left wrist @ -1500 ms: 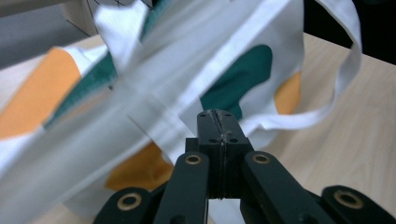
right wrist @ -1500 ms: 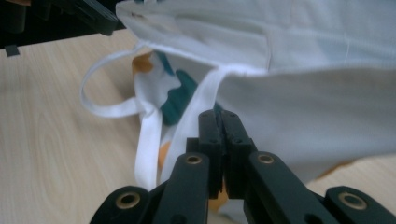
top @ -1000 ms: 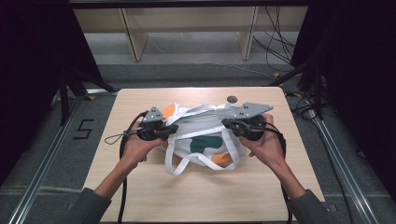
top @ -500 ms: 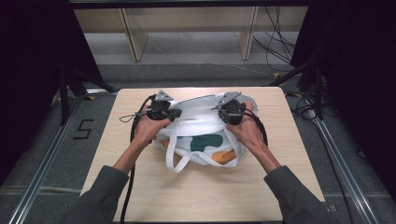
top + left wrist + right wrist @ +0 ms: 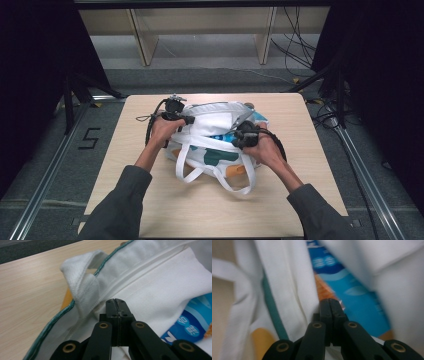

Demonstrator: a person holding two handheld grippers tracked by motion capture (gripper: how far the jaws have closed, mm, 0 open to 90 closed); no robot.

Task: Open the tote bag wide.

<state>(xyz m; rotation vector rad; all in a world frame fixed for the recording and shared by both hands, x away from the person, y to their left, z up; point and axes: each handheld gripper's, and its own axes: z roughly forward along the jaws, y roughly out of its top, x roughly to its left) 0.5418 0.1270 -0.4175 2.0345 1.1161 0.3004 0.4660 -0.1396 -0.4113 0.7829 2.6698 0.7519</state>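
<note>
Hands bring the left gripper [image 5: 187, 120] and right gripper [image 5: 239, 138] to a white tote bag [image 5: 212, 150] mid-counter [image 5: 125, 150], seemingly to spread its mouth. Left gripper view: jaws shut, empty, against the bag's inner seam [image 5: 130, 277]. Right gripper view: jaws shut, empty, beside a blue packet [image 5: 352, 287] inside.

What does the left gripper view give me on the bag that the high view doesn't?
Left gripper view: the left gripper with its jaws shut, by the tote bag's teal-edged rim, and printing on the blue packet inside. High view: both hands, the right gripper, the bag's looped handles, the whole table. Both: white bag, blue packet, wooden tabletop.
</note>
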